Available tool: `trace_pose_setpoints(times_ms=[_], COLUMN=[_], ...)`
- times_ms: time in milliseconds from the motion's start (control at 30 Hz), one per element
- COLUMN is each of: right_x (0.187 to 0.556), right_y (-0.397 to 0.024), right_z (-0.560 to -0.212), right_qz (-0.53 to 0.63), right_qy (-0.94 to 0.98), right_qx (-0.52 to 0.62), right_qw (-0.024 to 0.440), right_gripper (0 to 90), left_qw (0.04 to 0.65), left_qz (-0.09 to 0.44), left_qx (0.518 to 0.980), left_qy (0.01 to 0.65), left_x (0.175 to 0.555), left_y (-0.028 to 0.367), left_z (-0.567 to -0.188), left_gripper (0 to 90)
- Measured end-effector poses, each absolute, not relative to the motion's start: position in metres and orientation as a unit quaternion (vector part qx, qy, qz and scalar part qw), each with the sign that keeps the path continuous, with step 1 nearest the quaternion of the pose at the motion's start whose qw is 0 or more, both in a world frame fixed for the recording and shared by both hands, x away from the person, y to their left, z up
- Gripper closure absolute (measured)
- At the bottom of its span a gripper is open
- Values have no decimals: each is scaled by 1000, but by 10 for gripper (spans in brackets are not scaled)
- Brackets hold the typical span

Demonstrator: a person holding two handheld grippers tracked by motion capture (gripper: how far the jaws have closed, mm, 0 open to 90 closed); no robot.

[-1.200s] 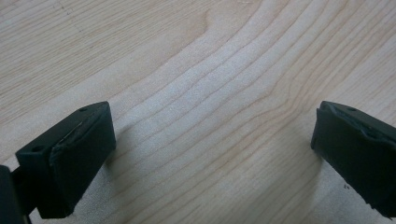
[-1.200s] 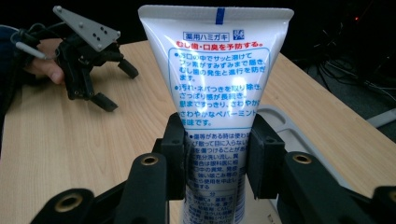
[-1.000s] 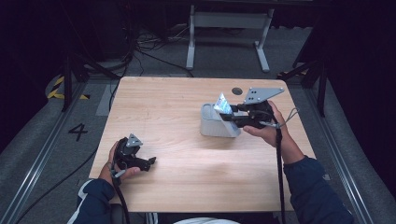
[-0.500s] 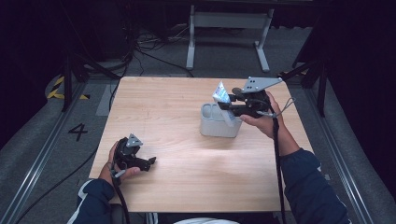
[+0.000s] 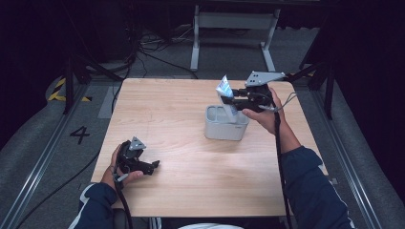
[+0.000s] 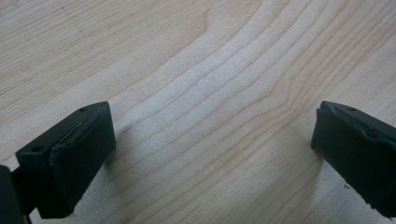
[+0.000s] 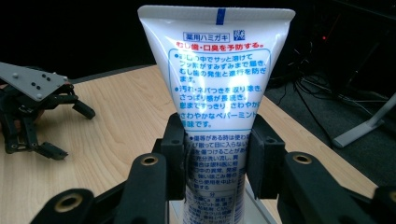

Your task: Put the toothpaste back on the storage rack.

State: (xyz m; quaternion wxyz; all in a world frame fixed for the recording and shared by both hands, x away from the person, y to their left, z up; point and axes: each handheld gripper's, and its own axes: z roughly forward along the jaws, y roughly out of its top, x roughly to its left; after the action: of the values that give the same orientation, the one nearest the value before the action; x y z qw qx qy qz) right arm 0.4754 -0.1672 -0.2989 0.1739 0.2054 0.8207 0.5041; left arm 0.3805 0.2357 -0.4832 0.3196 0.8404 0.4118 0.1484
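Note:
My right gripper point(image 5: 235, 102) is shut on a white toothpaste tube point(image 5: 226, 95) with blue and red print, held upright with its crimped end up over the right part of a grey container point(image 5: 224, 125). In the right gripper view the tube point(image 7: 215, 93) stands squeezed between the two black pads point(image 7: 173, 154), and my right gripper point(image 7: 215, 161) grips it low on its body. My left gripper point(image 5: 152, 166) rests on the wooden table near the front left, open. In the left gripper view its pads point(image 6: 79, 149) stand wide apart over bare wood, with nothing between them point(image 6: 210, 158).
The wooden table point(image 5: 191, 181) has bare room in front of and left of the grey container. A white metal stand point(image 5: 229, 28) and cables lie on the dark floor beyond the far edge. A floor rail point(image 5: 43, 157) runs along the left.
My right gripper has carried the toothpaste tube a little farther from the person and higher over the container. The left gripper has stayed where it was.

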Motion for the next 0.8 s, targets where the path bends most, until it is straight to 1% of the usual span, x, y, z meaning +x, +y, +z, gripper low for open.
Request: trace_pose_setpoints(times_ms=[533, 800], right_x=[495, 501], right_y=[-162, -163], right_z=[-318, -334], right_qz=[495, 496], right_qy=[823, 822], right_qx=[221, 229], right_qw=[169, 163], right_gripper=[652, 651], left_qw=[320, 319], left_qz=[149, 149], left_qx=[840, 841], left_qy=[412, 411], left_x=[381, 381], left_y=[236, 236], left_z=[-483, -483], left_gripper=[2, 2])
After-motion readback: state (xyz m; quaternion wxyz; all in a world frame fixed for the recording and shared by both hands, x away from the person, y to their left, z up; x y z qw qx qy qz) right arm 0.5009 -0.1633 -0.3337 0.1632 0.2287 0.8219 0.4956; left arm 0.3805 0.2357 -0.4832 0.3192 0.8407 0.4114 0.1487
